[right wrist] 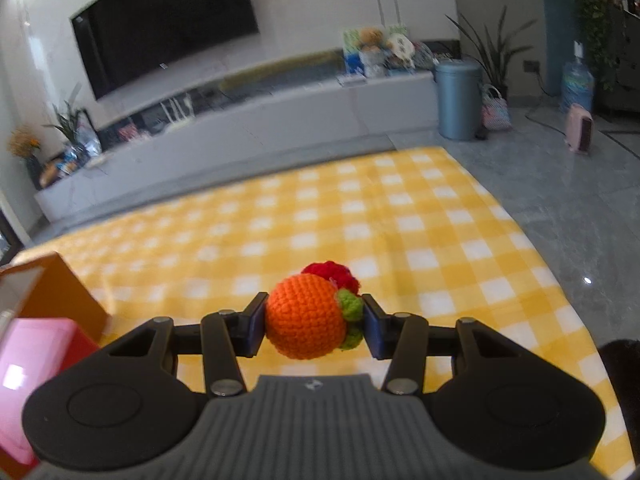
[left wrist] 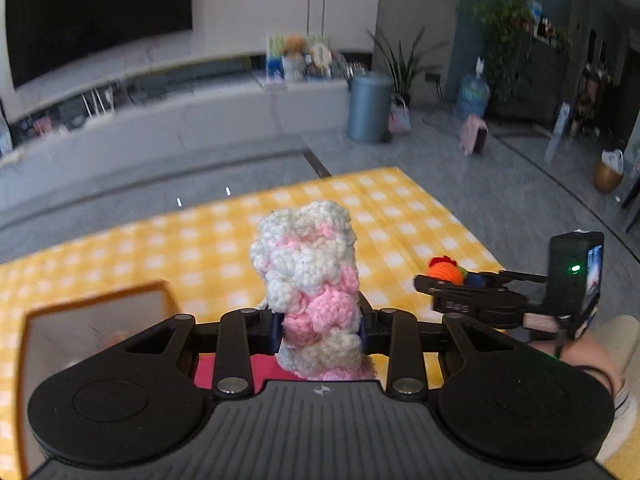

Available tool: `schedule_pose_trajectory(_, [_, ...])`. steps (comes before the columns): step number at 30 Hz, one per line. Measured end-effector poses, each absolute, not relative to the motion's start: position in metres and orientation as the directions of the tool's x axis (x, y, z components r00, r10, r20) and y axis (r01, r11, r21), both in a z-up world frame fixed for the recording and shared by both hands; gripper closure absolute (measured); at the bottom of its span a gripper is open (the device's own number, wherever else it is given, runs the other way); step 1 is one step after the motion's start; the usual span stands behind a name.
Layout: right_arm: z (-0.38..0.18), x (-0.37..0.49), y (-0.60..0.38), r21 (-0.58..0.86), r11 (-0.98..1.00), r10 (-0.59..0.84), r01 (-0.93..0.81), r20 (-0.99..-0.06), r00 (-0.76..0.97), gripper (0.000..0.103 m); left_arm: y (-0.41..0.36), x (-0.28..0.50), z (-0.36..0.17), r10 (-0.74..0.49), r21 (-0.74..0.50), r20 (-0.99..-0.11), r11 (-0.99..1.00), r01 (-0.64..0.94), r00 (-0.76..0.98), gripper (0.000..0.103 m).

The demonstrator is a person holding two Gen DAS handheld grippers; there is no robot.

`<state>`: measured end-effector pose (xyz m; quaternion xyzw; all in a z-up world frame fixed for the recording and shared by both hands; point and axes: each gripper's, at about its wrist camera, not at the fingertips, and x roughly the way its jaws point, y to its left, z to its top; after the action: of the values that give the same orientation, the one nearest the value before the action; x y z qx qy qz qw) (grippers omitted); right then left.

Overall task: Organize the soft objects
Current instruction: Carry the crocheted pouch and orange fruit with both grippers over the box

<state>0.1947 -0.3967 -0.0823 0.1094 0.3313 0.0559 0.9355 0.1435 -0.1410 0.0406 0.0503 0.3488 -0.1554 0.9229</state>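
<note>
Soft crochet pieces are what matters here, and both are already off the yellow checked cloth [right wrist: 400, 208]. The pink-and-cream knitted roll [left wrist: 310, 276] stands upright in the left gripper [left wrist: 320, 330], pinched low on its body by both pads, most of its length rising toward twelve o'clock. The orange crochet ball [right wrist: 304, 316], with green leaves and a red tuft at its one o'clock side, is squeezed across its middle by the right gripper [right wrist: 314, 322]. Both look light, springy and grippy, with nothing breakable; I judge the yarn will give under the pads instead of sliding. The tall roll may flop above so low a hold, so a grip nearer its middle would steady it. An orange-walled box [left wrist: 96, 320] sits at nine o'clock in the left wrist view, a pink box [right wrist: 36, 376] at eight o'clock in the right.
</note>
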Motion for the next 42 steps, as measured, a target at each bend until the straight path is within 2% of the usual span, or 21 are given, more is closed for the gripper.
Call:
schedule_pose_trajectory(3, [-0.065, 0.186, -0.385, 0.258, 0.963, 0.214, -0.077, -0.559, 0.801, 0.055, -0.119, 0.13, 0.044, -0.237, 0.003, -0.608, 0.954, 0.301, 0.758, 0.065])
schedule_pose_trajectory(12, [-0.023, 0.165, -0.334, 0.29, 0.913, 0.394, -0.286, -0.446, 0.804, 0.055, -0.057, 0.103, 0.04, -0.154, -0.025, -0.552, 0.986, 0.168, 0.82, 0.065])
schedule_pose_trajectory(19, [0.002, 0.152, -0.288, 0.287, 0.854, 0.518, -0.434, -0.381, 0.766, 0.055, -0.002, 0.089, 0.036, -0.126, -0.185, -0.518, 0.982, 0.033, 0.846, 0.065])
schedule_pose_trajectory(24, [0.013, 0.144, -0.244, 0.255, 0.807, 0.59, -0.533, -0.373, 0.716, 0.055, 0.039, 0.084, 0.022, -0.127, -0.261, -0.512, 0.965, -0.013, 0.849, 0.065])
schedule_pose_trajectory(29, [0.011, 0.139, -0.194, 0.253, 0.722, 0.684, -0.644, -0.398, 0.611, 0.055, 0.07, 0.083, 0.005, -0.144, -0.317, -0.527, 0.948, -0.036, 0.837, 0.065])
schedule_pose_trajectory(34, [0.005, 0.141, -0.152, 0.18, 0.72, 0.658, -0.67, -0.483, 0.577, 0.055, 0.089, 0.082, -0.012, -0.215, -0.386, -0.55, 0.922, -0.018, 0.807, 0.065])
schedule_pose_trajectory(37, [-0.005, 0.158, -0.13, 0.105, 0.735, 0.594, -0.67, -0.576, 0.562, 0.055, 0.089, 0.081, -0.018, -0.24, -0.378, -0.549, 0.926, 0.018, 0.8, 0.065])
schedule_pose_trajectory(42, [-0.025, 0.186, -0.099, -0.076, 0.766, 0.417, -0.638, -0.697, 0.584, 0.055, 0.071, 0.083, -0.027, -0.303, -0.336, -0.6, 0.935, 0.11, 0.74, 0.065])
